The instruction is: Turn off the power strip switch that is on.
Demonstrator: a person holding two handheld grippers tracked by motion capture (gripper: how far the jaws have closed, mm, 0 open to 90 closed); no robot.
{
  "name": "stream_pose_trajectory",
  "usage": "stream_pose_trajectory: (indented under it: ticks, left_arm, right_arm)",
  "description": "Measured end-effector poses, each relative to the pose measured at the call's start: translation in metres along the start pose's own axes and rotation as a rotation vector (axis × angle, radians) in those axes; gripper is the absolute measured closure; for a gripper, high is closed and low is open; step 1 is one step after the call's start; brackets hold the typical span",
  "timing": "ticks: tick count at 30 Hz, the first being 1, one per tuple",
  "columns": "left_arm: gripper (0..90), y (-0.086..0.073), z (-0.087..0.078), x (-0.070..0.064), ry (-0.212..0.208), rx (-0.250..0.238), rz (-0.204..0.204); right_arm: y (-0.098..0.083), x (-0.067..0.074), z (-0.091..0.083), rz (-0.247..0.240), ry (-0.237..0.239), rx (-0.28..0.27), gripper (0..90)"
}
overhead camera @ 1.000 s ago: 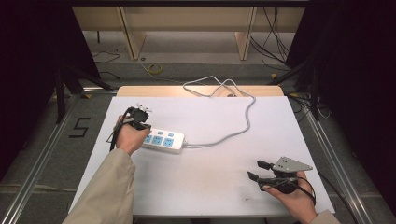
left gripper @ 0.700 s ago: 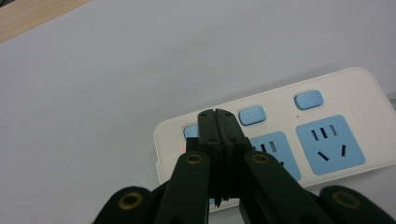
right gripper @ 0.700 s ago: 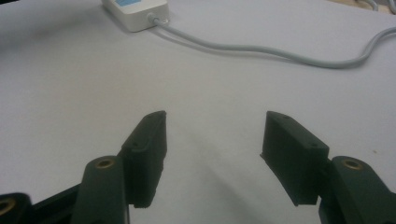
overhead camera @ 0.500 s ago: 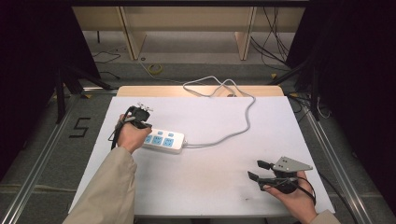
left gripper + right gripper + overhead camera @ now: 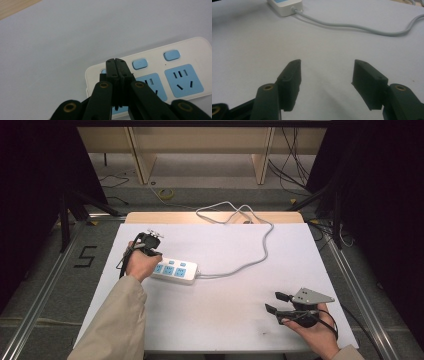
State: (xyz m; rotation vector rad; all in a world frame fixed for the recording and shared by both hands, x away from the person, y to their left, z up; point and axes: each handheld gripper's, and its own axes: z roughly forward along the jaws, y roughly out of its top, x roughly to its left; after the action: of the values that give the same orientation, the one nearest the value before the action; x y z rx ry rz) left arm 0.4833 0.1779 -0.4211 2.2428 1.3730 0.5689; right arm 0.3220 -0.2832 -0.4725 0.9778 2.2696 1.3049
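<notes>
The left tool [image 5: 117,62], clenched empty, presses its tip on the power strip's [image 5: 175,271] end switch; the right tool [image 5: 276,302] rests released on the bench [image 5: 225,320], out of the way.

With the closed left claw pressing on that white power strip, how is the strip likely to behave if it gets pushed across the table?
The power strip looks like a rigid, flat plastic block lying flat, so it would probably slide rather than tip or roll. Its cord curves loosely, likely floppy, and may drag or swing the far end. The left claw presses near one end, so the strip could pivot.
</notes>
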Motion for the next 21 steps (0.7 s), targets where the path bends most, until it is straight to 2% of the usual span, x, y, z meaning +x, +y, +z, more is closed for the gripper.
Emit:
stream_pose_trajectory:
  ticks: [14, 21]
  left_arm:
    - [89.6, 0.002, 0.009, 0.003, 0.0, 0.033, 0.0]
    - [89.6, 0.003, 0.015, 0.006, 0.001, 0.046, -0.013]
  right_arm:
    - [0.0, 0.0, 0.0, -0.001, 0.0, -0.001, 40.8]
    - [0.0, 0.0, 0.0, 0.0, 0.001, 0.001, 40.8]
